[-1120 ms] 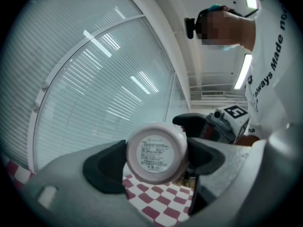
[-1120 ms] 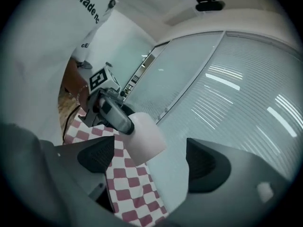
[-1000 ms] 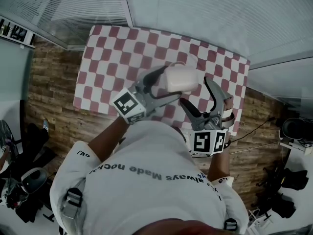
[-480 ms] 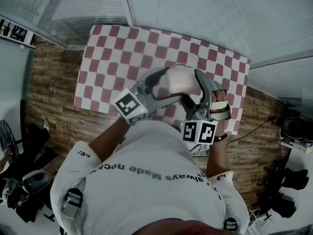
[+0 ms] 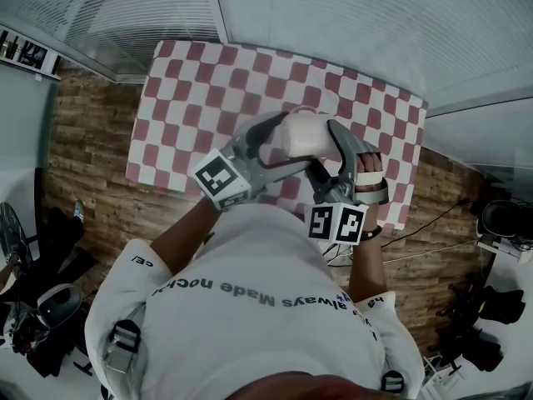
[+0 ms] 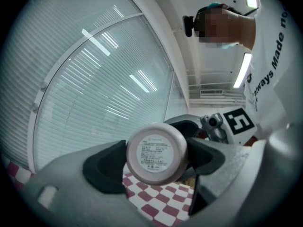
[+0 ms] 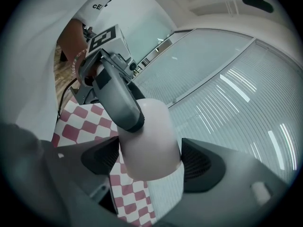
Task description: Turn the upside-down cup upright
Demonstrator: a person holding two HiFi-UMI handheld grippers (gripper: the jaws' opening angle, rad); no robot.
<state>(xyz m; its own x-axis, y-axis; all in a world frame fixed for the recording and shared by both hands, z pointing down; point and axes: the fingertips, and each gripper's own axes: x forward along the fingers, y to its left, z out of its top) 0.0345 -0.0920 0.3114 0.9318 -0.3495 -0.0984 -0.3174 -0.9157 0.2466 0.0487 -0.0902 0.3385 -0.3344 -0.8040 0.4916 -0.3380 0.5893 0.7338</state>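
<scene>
Right tongs point(image 7: 150, 160), well off to the side a second ago, have swung in and just been closing onto the pale cup point(image 5: 306, 134), gripped sideways by the left tongs point(image 6: 155, 161) above the checked tabletop point(image 5: 191, 90), apparently a handover for turning it upright.
</scene>
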